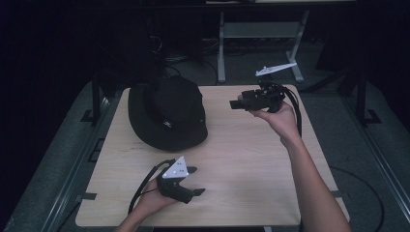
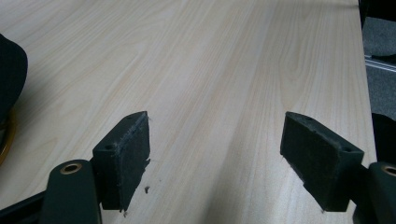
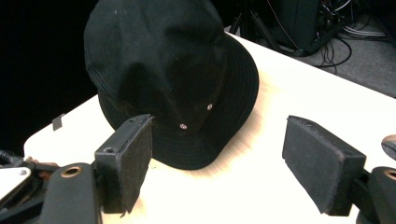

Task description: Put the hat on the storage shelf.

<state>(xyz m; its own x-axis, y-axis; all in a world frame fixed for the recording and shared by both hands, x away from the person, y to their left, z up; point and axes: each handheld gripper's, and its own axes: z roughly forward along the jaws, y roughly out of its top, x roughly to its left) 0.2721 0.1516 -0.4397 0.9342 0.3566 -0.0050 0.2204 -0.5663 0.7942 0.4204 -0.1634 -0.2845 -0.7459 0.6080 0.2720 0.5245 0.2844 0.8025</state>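
A black bucket hat [image 1: 167,113] lies brim down on the back left of the light wooden table [image 1: 241,169]. My right gripper [image 1: 234,103] is held above the back right of the table, its jaws pointing left toward the hat. In the right gripper view the hat [image 3: 168,70] sits just beyond my right gripper [image 3: 218,140], whose jaws stand open with nothing between them. My left gripper [image 1: 197,181] rests low near the front edge, open and empty. In the left gripper view, bare table [image 2: 210,56] lies beyond my left gripper [image 2: 215,140], and the hat's brim [image 2: 9,74] shows at the left edge.
A metal stand [image 1: 261,34] and cables on the floor lie behind the table in a dark room. Bare wood stretches between the hat and both hands. The table's right edge [image 2: 369,60] runs close to the left gripper's right jaw.
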